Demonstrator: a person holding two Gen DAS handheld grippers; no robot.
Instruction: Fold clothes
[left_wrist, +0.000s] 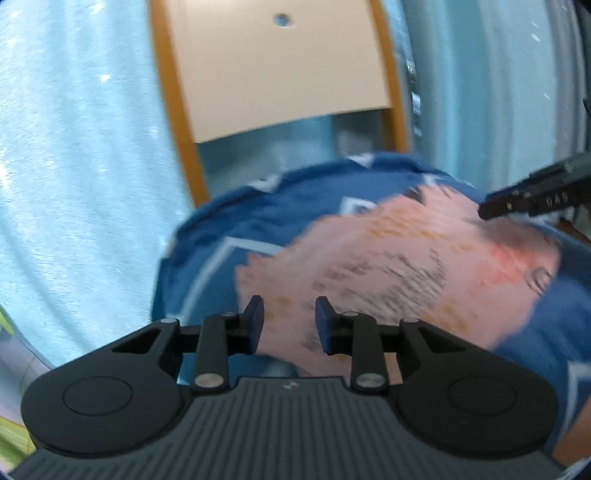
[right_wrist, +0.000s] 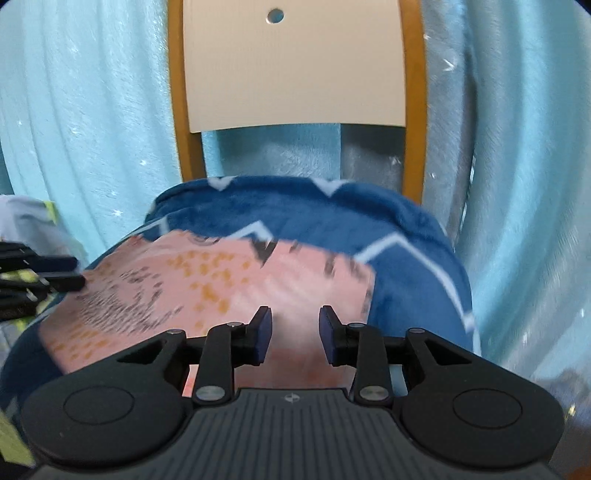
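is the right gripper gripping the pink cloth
No, the right gripper is open, with the pink cloth lying beyond its parted fingers.

A garment (right_wrist: 207, 291) lies on a blanket (right_wrist: 406, 236) draped over a chair (right_wrist: 295, 74), curtains (right_wrist: 92, 110) behind, with the left gripper (left_wrist: 289, 325) and right gripper (right_wrist: 295, 332) over its opposite sides.

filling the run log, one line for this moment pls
stage: fold clothes | left tongs: open, over pink cloth | right tongs: open, over it | blue blanket beneath
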